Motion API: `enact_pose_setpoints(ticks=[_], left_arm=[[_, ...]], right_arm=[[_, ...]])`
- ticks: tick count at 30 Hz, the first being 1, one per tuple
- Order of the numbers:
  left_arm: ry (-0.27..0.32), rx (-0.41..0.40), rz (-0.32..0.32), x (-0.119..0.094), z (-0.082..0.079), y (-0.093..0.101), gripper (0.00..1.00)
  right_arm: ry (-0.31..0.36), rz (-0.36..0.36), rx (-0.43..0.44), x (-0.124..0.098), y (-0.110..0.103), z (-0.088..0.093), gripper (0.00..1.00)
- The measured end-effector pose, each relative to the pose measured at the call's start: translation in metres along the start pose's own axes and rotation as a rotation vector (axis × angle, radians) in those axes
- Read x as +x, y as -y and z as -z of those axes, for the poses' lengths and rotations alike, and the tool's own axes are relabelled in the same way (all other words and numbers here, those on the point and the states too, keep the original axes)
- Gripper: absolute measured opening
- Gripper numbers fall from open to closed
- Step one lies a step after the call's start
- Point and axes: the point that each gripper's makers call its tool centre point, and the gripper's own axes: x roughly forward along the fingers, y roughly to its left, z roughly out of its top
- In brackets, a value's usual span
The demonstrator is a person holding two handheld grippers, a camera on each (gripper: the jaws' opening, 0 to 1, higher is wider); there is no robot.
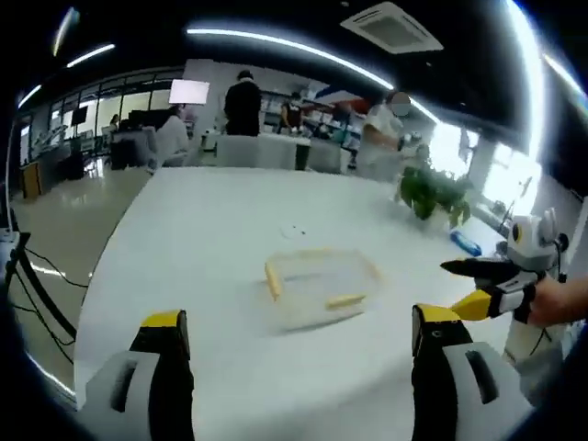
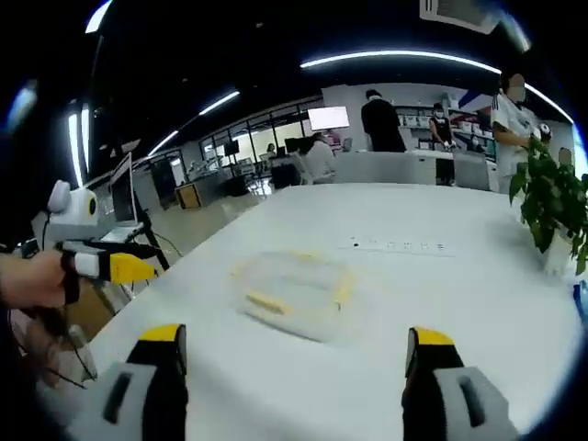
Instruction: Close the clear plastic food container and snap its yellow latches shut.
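A clear plastic food container (image 1: 322,285) with yellow latches (image 1: 273,280) lies on the white table (image 1: 211,248), ahead of my left gripper (image 1: 299,335), whose jaws stand wide apart and hold nothing. My right gripper (image 1: 491,285) comes into the left gripper view from the right, held in a hand, beside the container and apart from it. In the right gripper view the container (image 2: 294,292) sits ahead of my right gripper (image 2: 294,354), also open and empty. The left gripper (image 2: 110,262) shows at the left there. Whether the lid is fully seated is too blurred to tell.
A potted plant (image 1: 432,193) stands at the table's far right, with a small blue object (image 1: 466,243) near it. Several people stand at desks beyond the table's far end. A laptop (image 2: 124,197) on a stand sits to the left in the right gripper view.
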Motion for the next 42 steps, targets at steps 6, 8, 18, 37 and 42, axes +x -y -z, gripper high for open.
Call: enact_pose_setpoints(ticks=[6,8,18,37,42], left_arm=[[-0.042,0.025,-0.005,-0.042,0.031,0.003,0.99],[-0.046,0.029,-0.016,-0.051,0.038,0.002,0.99],[-0.069,0.029,-0.041,-0.085,0.073,0.009,0.99],[-0.128,0.006,-0.082,-0.100,0.110,0.015,0.99],[-0.129,0.020,-0.074,-0.102,0.109,0.017,0.99]], right_arm=[[-0.042,0.024,-0.024,-0.036,0.014,0.039,1.00],[-0.065,0.037,-0.001,-0.046,0.016,0.051,1.00],[-0.110,0.053,0.019,-0.092,0.006,0.084,1.00],[-0.138,0.030,0.045,-0.108,-0.009,0.116,1.00],[-0.135,0.030,0.044,-0.108,-0.008,0.116,1.00]])
